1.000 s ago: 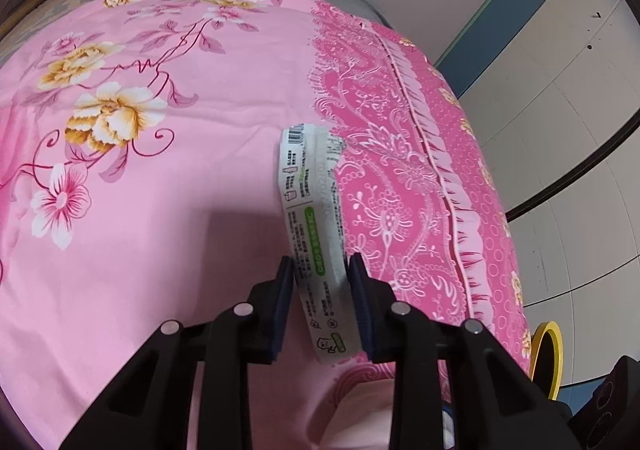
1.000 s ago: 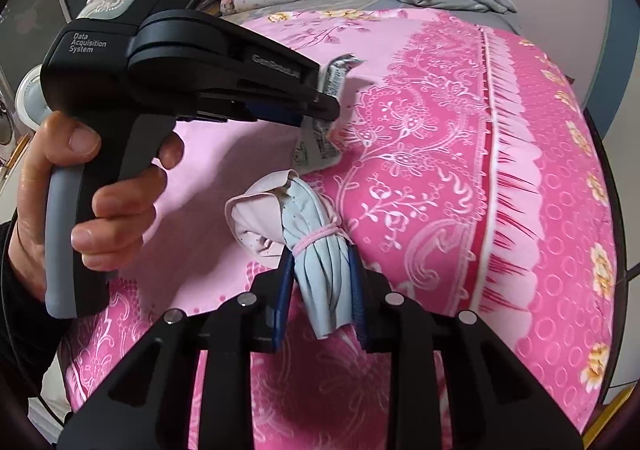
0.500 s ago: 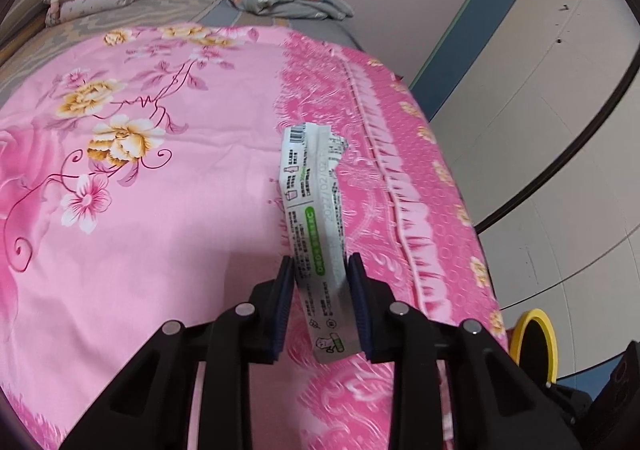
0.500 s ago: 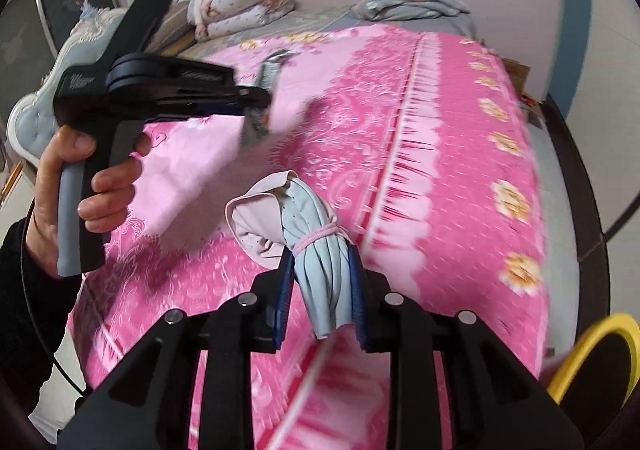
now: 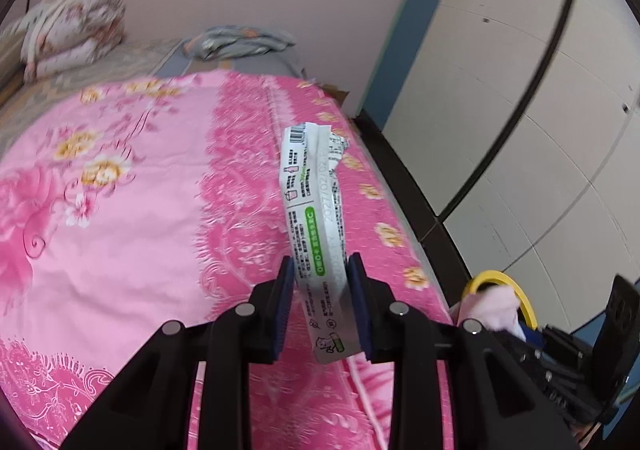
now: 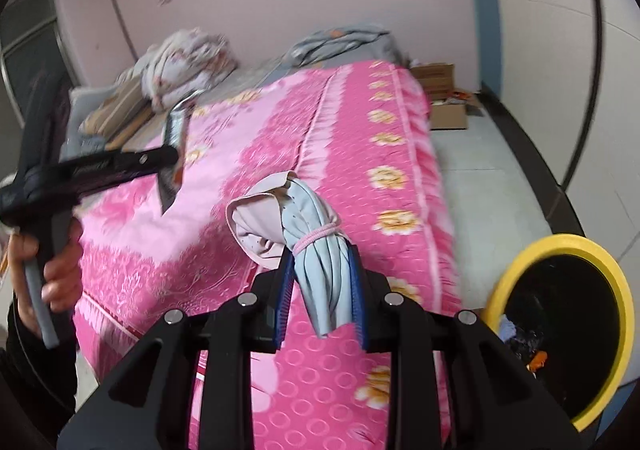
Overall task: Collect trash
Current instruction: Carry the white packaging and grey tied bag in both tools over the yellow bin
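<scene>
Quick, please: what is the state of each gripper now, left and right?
Left gripper: closed on a white wrapper, held above the bed.
Right gripper: closed on a rolled grey cloth bundle.

Pink floral bedspread, white green-striped wrapper, pale blue cloth bundle, yellow-rimmed black bin.

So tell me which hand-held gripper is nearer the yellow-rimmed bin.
Right. The right hand-held gripper hangs beside the yellow-rimmed bin; the left hand-held gripper is farther off over the bed.

white wrapper, barcode, date 2027/02/02
</scene>
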